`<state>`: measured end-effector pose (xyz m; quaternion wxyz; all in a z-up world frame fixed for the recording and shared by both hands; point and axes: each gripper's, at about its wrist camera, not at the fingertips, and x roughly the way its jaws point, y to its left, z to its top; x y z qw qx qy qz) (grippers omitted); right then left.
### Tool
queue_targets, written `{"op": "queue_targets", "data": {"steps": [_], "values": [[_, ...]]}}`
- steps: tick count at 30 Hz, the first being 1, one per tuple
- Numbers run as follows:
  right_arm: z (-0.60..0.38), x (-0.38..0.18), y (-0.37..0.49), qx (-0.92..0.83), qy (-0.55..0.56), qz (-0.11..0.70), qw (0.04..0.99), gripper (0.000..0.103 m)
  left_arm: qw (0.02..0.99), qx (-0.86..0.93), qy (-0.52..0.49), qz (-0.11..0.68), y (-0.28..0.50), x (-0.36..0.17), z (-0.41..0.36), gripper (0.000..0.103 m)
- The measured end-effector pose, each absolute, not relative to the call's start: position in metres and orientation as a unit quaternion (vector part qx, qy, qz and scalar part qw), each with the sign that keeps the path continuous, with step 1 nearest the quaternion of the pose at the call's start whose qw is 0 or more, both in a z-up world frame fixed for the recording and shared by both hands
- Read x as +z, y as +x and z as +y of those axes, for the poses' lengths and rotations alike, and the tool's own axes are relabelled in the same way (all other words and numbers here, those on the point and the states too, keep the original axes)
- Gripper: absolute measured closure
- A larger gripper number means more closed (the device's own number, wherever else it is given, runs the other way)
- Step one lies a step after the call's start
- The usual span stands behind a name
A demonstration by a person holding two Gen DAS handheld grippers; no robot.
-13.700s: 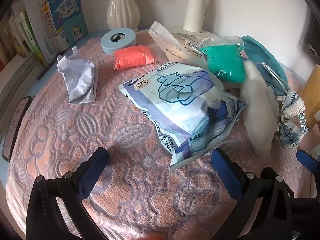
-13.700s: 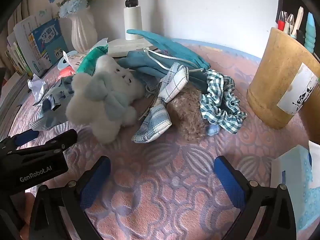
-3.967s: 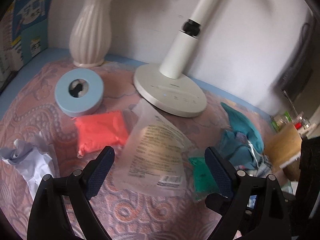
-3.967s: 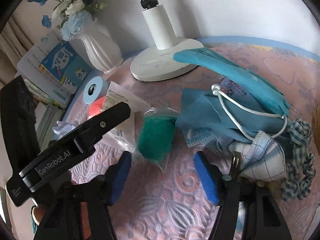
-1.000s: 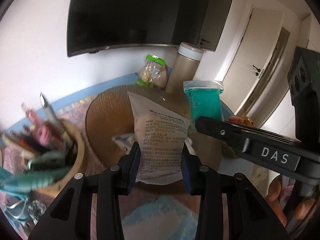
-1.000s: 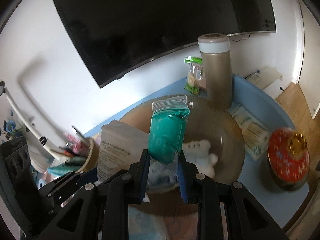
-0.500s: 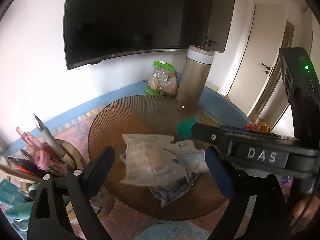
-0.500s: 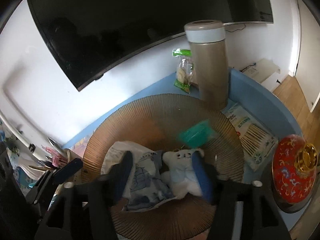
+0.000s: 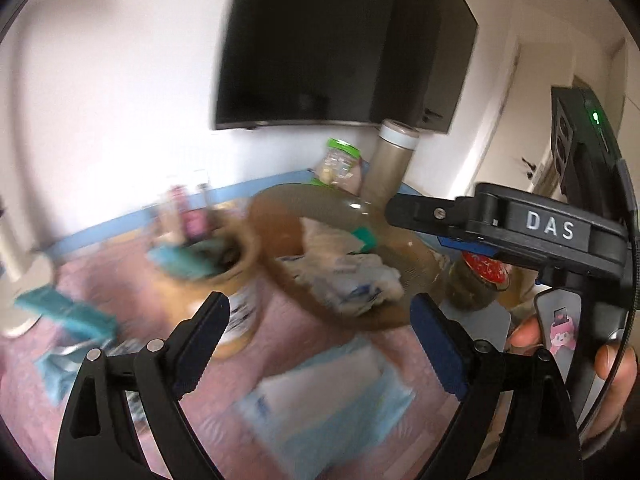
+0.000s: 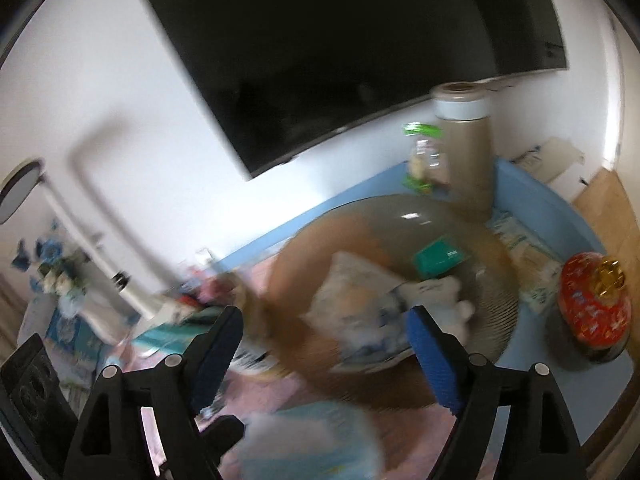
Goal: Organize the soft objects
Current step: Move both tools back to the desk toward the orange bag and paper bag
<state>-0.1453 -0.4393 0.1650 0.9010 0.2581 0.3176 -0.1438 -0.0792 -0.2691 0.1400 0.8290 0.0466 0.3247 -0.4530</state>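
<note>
We had both grippers empty at this moment, jaws spread wide on the left gripper (image 9: 320,344) and on the right gripper (image 10: 324,348), nothing between the pads. Everything turned on the brown ribbed tray (image 10: 496,320): the soft things lay in it, ahead of and above both sets of jaws. Against the tray, the left gripper sat in front and a touch to its left; the right gripper sat in front of its near rim, and looked the nearer of the 2, though the blur made that a guess.

In the tray we saw a white printed pouch (image 10: 352,280), a teal bag (image 10: 438,258) toward the far side, and a white plush toy (image 10: 440,296) at the right, all heaped and touching. The pouch's long axis ran roughly from the near-left rim toward the far right.

More teal cloth (image 9: 64,312) lay well left of the tray, on the pink mat (image 9: 132,408), our likely next reach.
</note>
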Motion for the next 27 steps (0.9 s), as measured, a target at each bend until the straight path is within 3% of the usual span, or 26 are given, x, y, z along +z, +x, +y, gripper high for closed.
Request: {"op": "queue_targets", "data": {"steps": [13,27], "values": [[-0.262,0.133,-0.108,0.021,0.178,0.404,0.897,0.02,0.885,-0.301,-0.044,0.352,-0.059,0.1,-0.095,0.012],[-0.165,0.074,-0.048,0.093,0.077,0.44,0.89,0.02,0.917,-0.114,0.046,0.379,-0.005,0.058,0.001,0.012]]}}
